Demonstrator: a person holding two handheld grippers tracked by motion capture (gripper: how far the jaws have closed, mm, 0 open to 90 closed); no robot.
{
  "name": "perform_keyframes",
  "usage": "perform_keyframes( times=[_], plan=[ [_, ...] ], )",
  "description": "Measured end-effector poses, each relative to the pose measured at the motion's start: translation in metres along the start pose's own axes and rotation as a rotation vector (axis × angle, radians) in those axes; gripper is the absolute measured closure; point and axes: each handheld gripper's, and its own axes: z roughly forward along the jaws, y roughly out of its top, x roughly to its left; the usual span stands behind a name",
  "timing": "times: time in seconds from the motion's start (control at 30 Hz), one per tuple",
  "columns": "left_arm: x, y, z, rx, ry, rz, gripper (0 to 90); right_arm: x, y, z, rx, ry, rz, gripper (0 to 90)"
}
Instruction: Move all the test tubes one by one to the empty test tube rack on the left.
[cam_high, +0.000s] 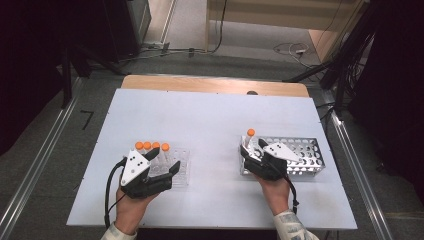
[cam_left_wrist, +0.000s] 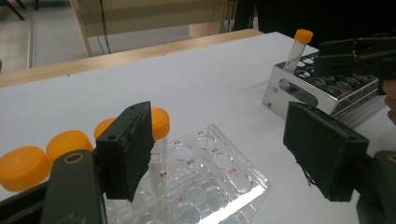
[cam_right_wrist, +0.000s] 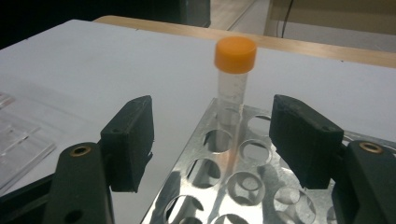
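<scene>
From the high view, a person's left gripper (cam_high: 167, 172) sits at the near side of a clear plastic tube rack (cam_high: 181, 167) on the white table (cam_high: 210, 120), where four orange-capped clear tubes (cam_high: 151, 146) stand in a row along its far edge. The person's right gripper (cam_high: 253, 146) is at the near left corner of a shiny perforated metal rack (cam_high: 305, 155), in which a single orange-capped clear plastic tube (cam_high: 250, 136) stands upright at that corner. The layout suggests tubes are being carried one by one from the clear rack to the metal one.

In the left gripper view, the jaws stand wide apart and clasp nothing; the nearest of the capped tubes (cam_left_wrist: 158, 140) rises just behind the left-hand jaw, not between the two. The clear rack (cam_left_wrist: 210, 177) lies below the gap, so this gripper seems poised for a next pick.

In the right gripper view, the jaws are spread with empty space on both sides of the lone tube (cam_right_wrist: 233, 79), which stands in a corner hole of the metal rack (cam_right_wrist: 233, 186), just beyond the fingertips and centred between them. It looks seated and let go, standing on its own
</scene>
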Motion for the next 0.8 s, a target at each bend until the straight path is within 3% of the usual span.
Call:
perform_keyframes(
  times=[0.33, 0.8],
  plan=[
    [0.000, -0.001, 0.002, 0.008, -0.007, 0.000, 22.7, -0.002, 0.002, 0.017, 0.020, -0.028, 0.032, 39.2],
    [0.002, -0.001, 0.001, -0.005, -0.002, -0.002, 21.3, 0.002, 0.006, 0.028, 0.044, -0.071, 0.015, 54.7]
  ],
)
